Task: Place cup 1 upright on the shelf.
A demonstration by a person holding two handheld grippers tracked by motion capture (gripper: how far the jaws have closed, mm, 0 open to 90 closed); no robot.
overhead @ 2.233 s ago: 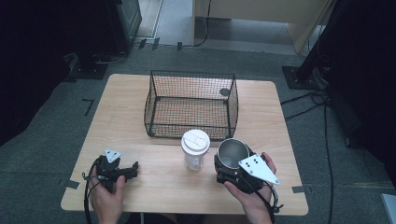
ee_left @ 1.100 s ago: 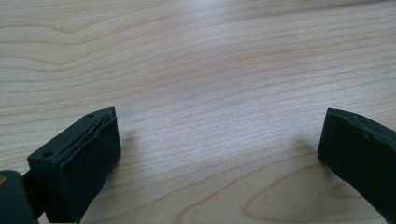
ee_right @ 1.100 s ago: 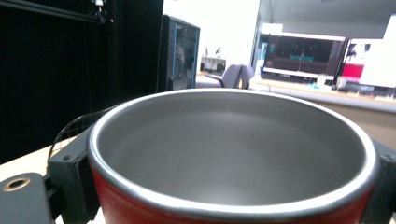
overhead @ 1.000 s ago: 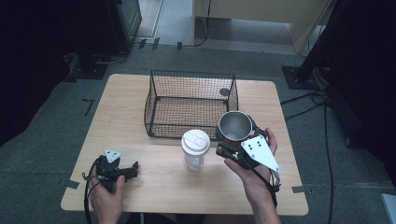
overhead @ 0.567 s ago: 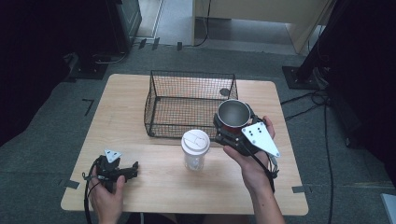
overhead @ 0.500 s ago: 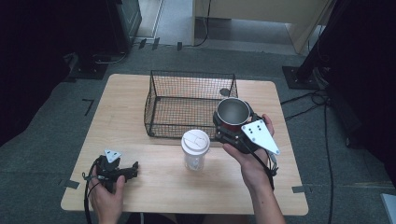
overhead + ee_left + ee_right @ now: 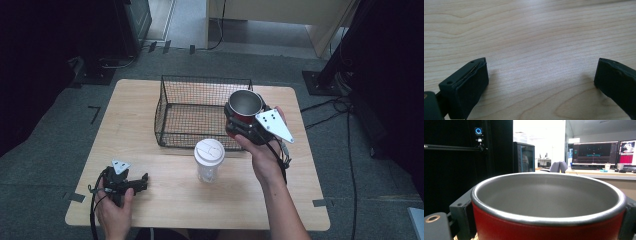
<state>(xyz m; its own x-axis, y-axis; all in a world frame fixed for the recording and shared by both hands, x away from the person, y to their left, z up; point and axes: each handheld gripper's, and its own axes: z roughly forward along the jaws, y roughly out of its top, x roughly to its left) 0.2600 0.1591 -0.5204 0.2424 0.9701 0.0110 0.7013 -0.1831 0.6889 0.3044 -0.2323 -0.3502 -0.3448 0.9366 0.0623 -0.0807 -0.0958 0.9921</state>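
Note:
A red mug with a steel inside (image 7: 244,106) hangs upright in the air over the right end of the black wire basket (image 7: 175,107). My right gripper (image 7: 241,122) is shut on the mug, its jaws pressing the mug's sides; in the right gripper view the red mug (image 7: 549,207) sits between them. A clear cup with a white lid (image 7: 209,159) stands on the table just in front of the basket. My left gripper (image 7: 142,181) rests low at the table's front left. Its jaws stand wide apart in the left gripper view, with bare wood between the left gripper's pads (image 7: 471,86).
The wooden table (image 7: 150,210) has free room at the left, in front of the cup and at the right. Beyond its far edge are a dark cabinet (image 7: 132,20) and stand bases on the floor. A small dark object (image 7: 239,93) lies in the basket's far right corner.
My right gripper has lifted the mug off the table beside the cup and carried it away from the person, up over the basket's right end. The left gripper has stayed put.

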